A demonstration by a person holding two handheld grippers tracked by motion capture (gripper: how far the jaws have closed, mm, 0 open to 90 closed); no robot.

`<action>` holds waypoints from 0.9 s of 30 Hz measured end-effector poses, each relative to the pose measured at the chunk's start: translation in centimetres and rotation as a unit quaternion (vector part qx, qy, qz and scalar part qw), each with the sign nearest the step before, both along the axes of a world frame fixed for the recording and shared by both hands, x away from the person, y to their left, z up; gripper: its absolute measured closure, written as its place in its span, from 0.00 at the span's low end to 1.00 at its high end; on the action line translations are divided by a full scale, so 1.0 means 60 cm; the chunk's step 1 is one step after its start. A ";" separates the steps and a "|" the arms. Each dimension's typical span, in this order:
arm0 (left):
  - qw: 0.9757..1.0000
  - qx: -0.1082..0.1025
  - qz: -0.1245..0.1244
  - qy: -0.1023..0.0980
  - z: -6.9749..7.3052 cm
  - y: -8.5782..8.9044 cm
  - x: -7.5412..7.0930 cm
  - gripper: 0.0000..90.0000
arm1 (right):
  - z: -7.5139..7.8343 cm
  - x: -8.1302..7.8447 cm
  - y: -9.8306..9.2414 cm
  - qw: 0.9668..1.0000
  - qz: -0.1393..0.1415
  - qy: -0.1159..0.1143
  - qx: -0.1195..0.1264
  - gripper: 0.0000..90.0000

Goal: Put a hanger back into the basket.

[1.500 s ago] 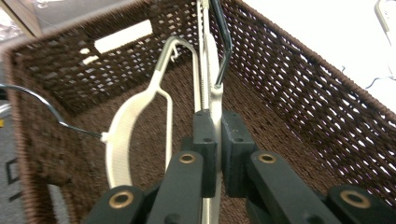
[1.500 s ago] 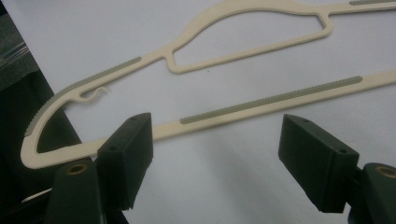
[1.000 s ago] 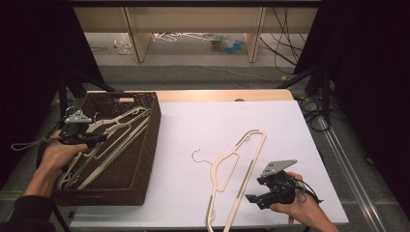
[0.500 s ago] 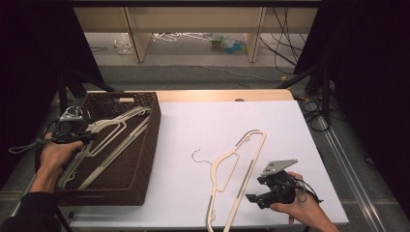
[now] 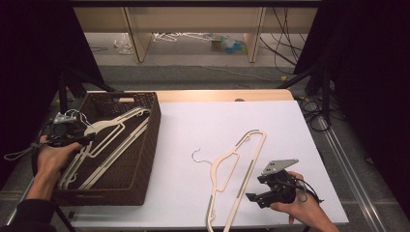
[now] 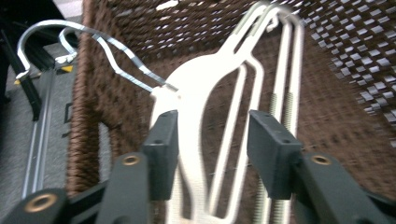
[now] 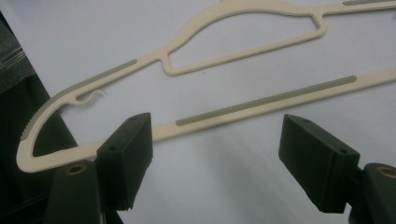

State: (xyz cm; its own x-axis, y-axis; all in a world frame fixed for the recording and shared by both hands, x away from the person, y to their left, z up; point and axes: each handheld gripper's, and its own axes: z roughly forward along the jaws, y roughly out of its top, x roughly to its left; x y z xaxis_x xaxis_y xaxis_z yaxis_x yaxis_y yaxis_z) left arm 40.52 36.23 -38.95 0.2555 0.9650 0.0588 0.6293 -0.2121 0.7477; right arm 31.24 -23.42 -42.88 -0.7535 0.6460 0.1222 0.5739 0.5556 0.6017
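A dark room surrounds the white table (image 5: 193, 125). The brown basket (image 5: 145, 159) at its left edge holds cream hangers (image 5: 104, 137); another hanger (image 5: 241, 164) lies near the front edge. The left gripper (image 6: 212, 140) has just opened, releasing a basket hanger; the right gripper (image 7: 217, 158) stands wide, empty.

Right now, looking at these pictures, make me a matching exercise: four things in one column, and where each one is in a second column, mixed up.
Things:
1. hanger on the sheet
2. basket
3. left gripper
4. right gripper

Places:
A. at the table's left end
B. flat on the white sheet in the middle
C. near the sheet's front right corner
D. over the basket's left rim, above the hangers in the basket

Pairs: 1-B, 2-A, 3-D, 4-C
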 end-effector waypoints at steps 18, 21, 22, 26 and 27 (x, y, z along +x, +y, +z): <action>0.987 -0.076 -0.126 -0.068 0.048 -0.153 -0.096 0.33 | -0.005 0.004 -0.004 0.999 -0.043 -0.003 0.016 0.26; 0.983 -0.084 -0.143 -0.077 0.052 -0.175 -0.110 0.31 | -0.005 0.007 -0.007 0.999 -0.043 -0.013 0.019 0.25; 0.982 -0.092 -0.144 -0.081 0.053 -0.186 -0.117 0.31 | -0.003 0.006 -0.007 0.998 -0.051 -0.007 0.024 0.25; 0.975 -0.100 -0.175 -0.095 0.054 -0.218 -0.134 0.24 | -0.006 0.008 -0.009 0.997 -0.057 -0.010 0.042 0.23; 0.972 -0.101 -0.184 -0.102 0.054 -0.226 -0.138 0.23 | -0.007 0.008 -0.008 0.997 -0.060 -0.009 0.043 0.22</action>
